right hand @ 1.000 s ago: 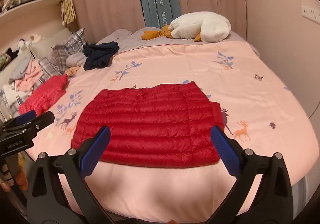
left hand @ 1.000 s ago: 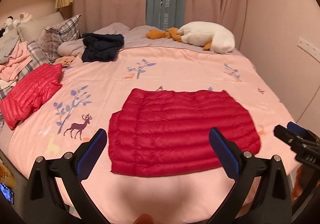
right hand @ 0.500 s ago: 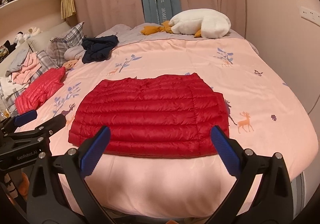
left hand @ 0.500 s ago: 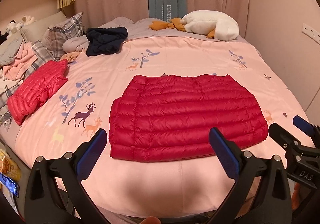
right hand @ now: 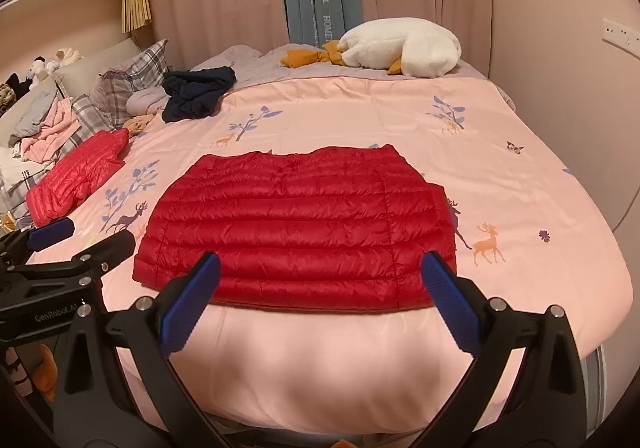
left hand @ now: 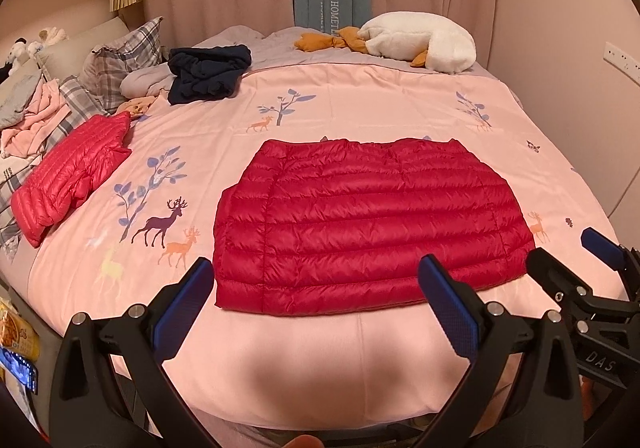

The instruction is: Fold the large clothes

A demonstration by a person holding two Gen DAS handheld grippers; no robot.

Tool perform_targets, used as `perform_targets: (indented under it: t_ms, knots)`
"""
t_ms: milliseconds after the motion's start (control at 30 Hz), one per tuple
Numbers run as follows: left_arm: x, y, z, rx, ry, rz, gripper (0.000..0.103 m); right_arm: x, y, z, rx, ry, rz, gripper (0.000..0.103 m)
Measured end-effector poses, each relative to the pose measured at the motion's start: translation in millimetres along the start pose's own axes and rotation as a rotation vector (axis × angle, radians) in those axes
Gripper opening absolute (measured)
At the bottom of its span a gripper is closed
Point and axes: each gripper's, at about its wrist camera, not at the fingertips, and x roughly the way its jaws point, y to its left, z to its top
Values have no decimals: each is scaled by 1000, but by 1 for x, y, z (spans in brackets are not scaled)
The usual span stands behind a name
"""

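Crimson quilted puffer jacket [left hand: 368,224] folded flat.

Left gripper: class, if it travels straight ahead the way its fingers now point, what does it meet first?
Most likely the near hem of the dark red down jacket, lying flat on the pink bedspread. The left gripper is open and empty, pointing at that edge; depth is uncertain, so it may brush the bedspread first.

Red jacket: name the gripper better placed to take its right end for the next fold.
Probably right. The right gripper hangs open with the red jacket's right end ahead of it; the left gripper hangs open nearer the jacket's left end.
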Motion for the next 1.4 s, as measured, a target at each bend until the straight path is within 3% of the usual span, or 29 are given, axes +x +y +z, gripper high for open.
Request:
perform_targets:
  t_ms: [1400]
  knots:
    - [-5, -8, -3, 15, -2, -1, 102, -6, 1, -1, -3, -9, -2, 101]
